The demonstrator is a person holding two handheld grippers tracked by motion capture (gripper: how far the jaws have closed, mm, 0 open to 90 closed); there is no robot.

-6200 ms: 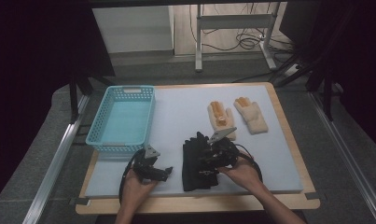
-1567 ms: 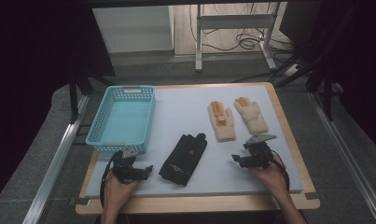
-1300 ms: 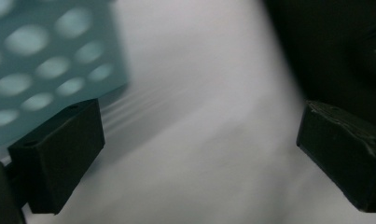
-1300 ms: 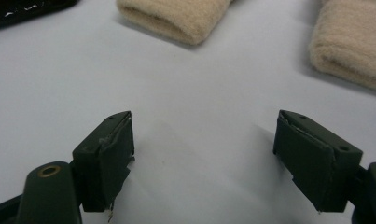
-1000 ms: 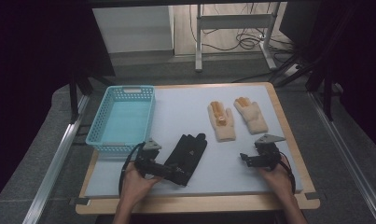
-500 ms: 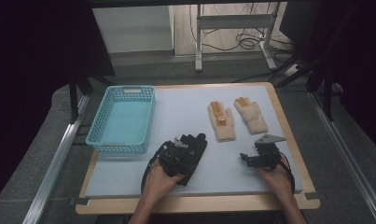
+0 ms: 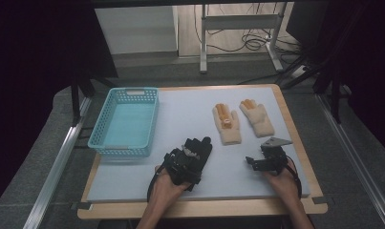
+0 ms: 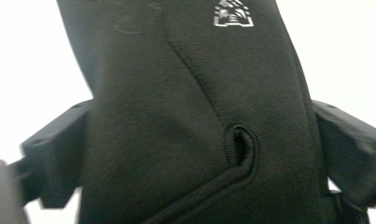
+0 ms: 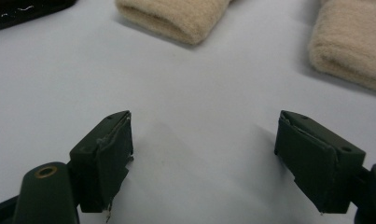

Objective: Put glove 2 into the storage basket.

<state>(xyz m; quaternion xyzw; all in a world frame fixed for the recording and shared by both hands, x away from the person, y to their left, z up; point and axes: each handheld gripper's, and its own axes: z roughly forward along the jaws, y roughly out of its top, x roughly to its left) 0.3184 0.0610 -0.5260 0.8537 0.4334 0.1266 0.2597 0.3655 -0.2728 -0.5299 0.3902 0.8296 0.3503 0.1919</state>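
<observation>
Near table front: L claw (image 7: 192, 155) closing round black glove (image 8: 190, 116), contact prob; R claw (image 9: 202, 158) wide, empty.

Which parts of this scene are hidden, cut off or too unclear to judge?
- Black glove, left gripper view: its fingers and cuff are cut off by the picture's edges; whether the pads already press it is unclear.
- Left gripper, high view: black on the glove, so its jaws cannot be separated.
- Beige gloves, right gripper view: cut off by the top edge.
- Glove logo: too blurred to read.
</observation>
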